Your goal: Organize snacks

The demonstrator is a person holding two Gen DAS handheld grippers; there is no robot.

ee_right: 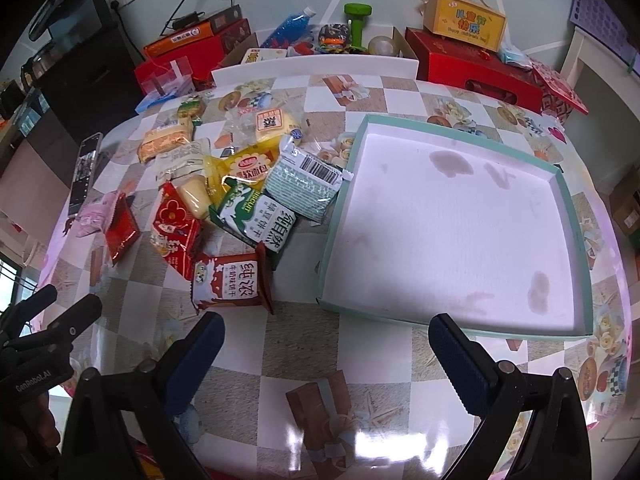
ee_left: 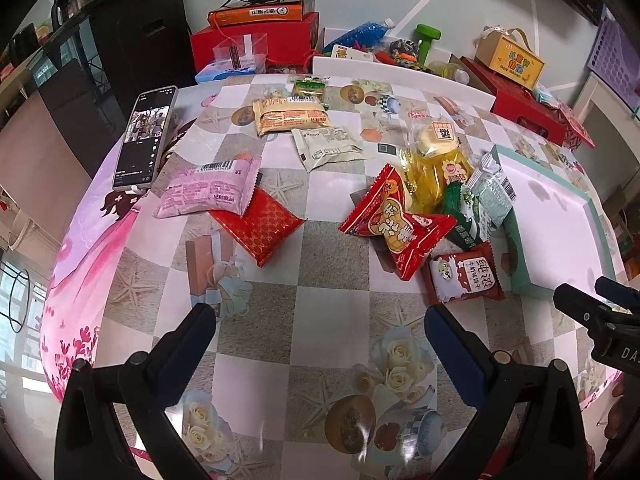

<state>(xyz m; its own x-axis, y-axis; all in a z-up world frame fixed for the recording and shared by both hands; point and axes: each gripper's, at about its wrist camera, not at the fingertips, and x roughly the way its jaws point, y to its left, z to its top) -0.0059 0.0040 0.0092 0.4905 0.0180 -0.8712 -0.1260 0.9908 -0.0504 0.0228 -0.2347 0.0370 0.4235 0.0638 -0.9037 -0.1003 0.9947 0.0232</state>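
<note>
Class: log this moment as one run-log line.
left hand-held gripper open | right hand-held gripper open | tray empty | snack packets on table

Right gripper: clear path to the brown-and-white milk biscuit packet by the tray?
Probably yes. Right gripper is open, the brown-and-white milk biscuit packet lies just ahead-left on bare tablecloth, with nothing between them.
</note>
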